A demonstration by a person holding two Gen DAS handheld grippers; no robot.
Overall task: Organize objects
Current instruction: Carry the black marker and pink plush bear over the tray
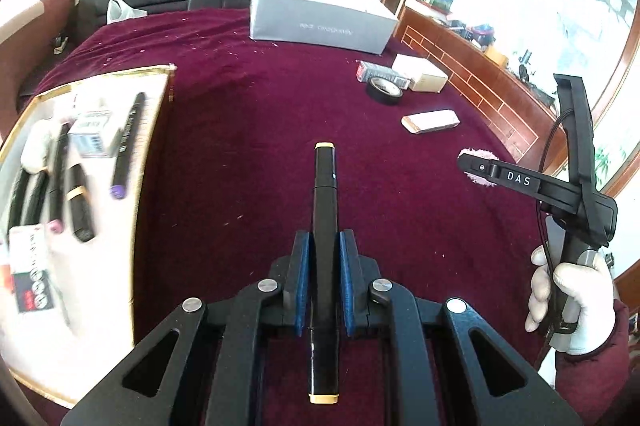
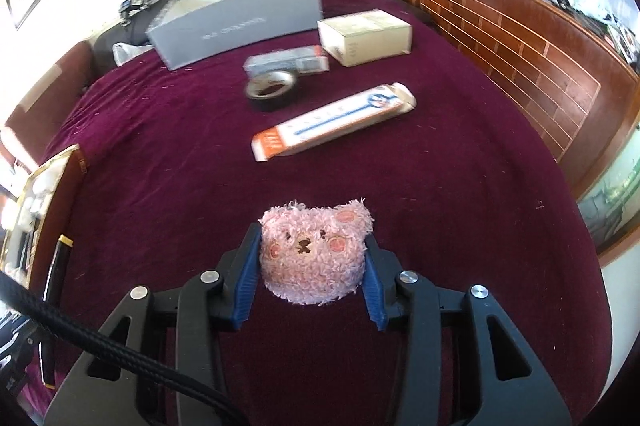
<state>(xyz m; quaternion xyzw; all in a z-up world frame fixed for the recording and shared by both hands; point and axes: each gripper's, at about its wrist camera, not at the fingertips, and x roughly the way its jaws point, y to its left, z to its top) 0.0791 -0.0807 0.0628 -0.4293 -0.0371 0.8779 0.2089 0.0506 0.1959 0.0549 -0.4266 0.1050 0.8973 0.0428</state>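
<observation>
The left gripper [image 1: 324, 282] has its jaws clamped tight on a long black marker with cream end caps [image 1: 325, 218], held above the dark red velvet cloth [image 1: 248, 129] — the white gold-edged tray [image 1: 152, 153] of pens lies to its left. The right gripper [image 2: 310, 280] has its jaws partly closed, blue pads [image 2: 246, 286] pressing both sides of a fuzzy pink bear-face plush [image 2: 314, 254] — beyond it lie a long orange-and-white carton [image 2: 332, 121] and a black tape roll [image 2: 270, 87]

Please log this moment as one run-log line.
left tongs: shut on black marker | right tongs: shut on pink plush bear | tray: partly filled
</observation>
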